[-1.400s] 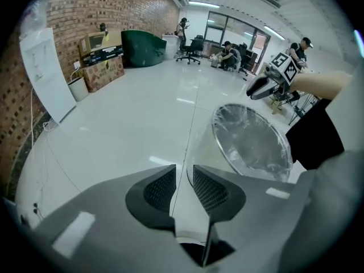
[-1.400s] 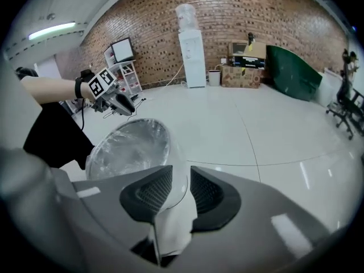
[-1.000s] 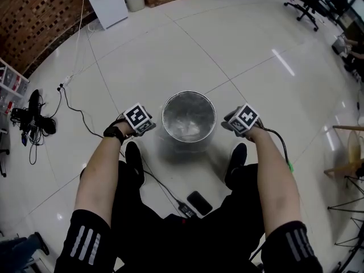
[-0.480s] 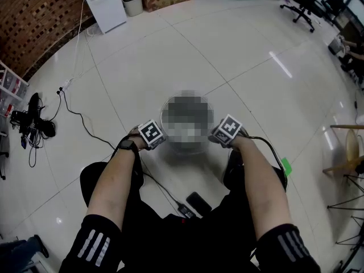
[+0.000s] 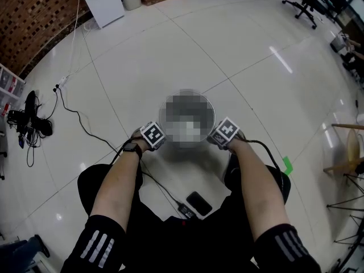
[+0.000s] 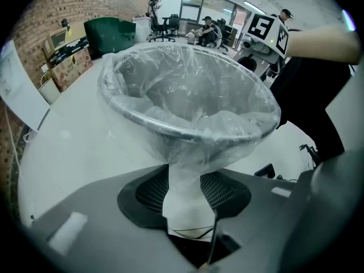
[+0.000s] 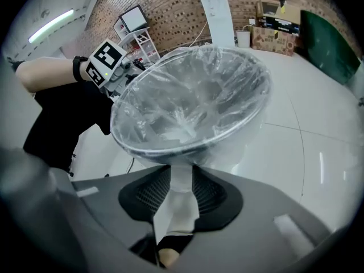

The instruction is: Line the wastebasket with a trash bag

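The right tongs (image 7: 181, 178) pinch a taut strip of the clear trash bag (image 7: 187, 95), their jaws having just been opening. The bag covers the wastebasket (image 7: 142, 144) rim. The left tongs (image 7: 122, 67) sit at the rim's far side, above white tiled floor (image 7: 318, 147).

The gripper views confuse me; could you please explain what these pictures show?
A person holds a two-jaw gripper in each hand. The head view comes from a camera on the person's head, looking down at both arms and the tiled floor. The other two views come from cameras riding on the left gripper and the right gripper, looking along their jaws. A wastebasket stands on the floor, with a clear bag lining it and folded over its rim. Each gripper pinches the bag's edge below the rim, on opposite sides. Both pairs of jaws have just been opening.
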The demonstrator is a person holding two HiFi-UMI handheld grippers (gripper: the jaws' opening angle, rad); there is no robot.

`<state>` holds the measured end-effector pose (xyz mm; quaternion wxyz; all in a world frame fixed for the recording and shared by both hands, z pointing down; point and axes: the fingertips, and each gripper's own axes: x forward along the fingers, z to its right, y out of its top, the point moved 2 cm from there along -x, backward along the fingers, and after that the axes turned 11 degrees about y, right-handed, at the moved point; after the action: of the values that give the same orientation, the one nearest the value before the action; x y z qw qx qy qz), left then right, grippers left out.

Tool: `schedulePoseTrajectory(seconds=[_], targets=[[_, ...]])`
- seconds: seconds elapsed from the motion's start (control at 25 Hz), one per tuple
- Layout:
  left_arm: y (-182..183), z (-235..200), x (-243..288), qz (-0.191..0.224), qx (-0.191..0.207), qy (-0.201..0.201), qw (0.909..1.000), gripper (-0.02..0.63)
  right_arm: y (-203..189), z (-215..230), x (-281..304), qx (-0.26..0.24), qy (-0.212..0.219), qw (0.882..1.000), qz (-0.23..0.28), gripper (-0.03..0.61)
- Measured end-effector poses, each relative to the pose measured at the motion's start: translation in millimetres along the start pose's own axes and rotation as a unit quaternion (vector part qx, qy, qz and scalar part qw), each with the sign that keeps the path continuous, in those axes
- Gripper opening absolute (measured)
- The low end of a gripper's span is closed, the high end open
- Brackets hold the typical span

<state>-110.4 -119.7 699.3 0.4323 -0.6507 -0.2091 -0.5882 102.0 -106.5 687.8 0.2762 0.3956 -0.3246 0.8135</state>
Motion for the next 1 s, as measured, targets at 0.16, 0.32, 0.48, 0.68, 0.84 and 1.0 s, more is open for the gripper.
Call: schedulePoseTrajectory(seconds=[0.16, 0.32, 0.48, 0.68, 0.84, 1.0], targets=[[-10.0, 10.5, 1.4, -0.027, -0.014, -0.033, 0.999, 0.167, -3.4, 2.4, 0.3, -0.004, -0.002, 1.0, -0.013, 0.13], [-5.0, -12.1, -6.8, -0.007, 0.034, 0.019, 0.9992, 0.167, -7.8, -5.4, -8.5, -0.039, -0.001, 0.998, -0.052, 0.13], [-10.3, -36.7, -29.8, -0.006, 0.046, 0.06, 0.9971, 0.167, -14.9, -11.5, -23.7, -0.037, -0.022, 0.997, -0.071, 0.13], [0.2, -44.7, -65.8, 0.015, 0.039, 0.07, 0.9966, 0.167, 5.1, -25.0, -65.4, -0.054, -0.057, 0.997, -0.02, 0.124], [-2.3, -50.4, -94.4, 0.014, 0.042, 0.086, 0.9953, 0.167, 29.1, -40.5, -98.5, -0.069, -0.081, 0.993, 0.043, 0.112], [14.7, -53.9, -123.4, 0.05, 0.038, 0.101, 0.993, 0.167, 56.2, -63.0, -130.5, -0.072, -0.098, 0.986, 0.113, 0.053]])
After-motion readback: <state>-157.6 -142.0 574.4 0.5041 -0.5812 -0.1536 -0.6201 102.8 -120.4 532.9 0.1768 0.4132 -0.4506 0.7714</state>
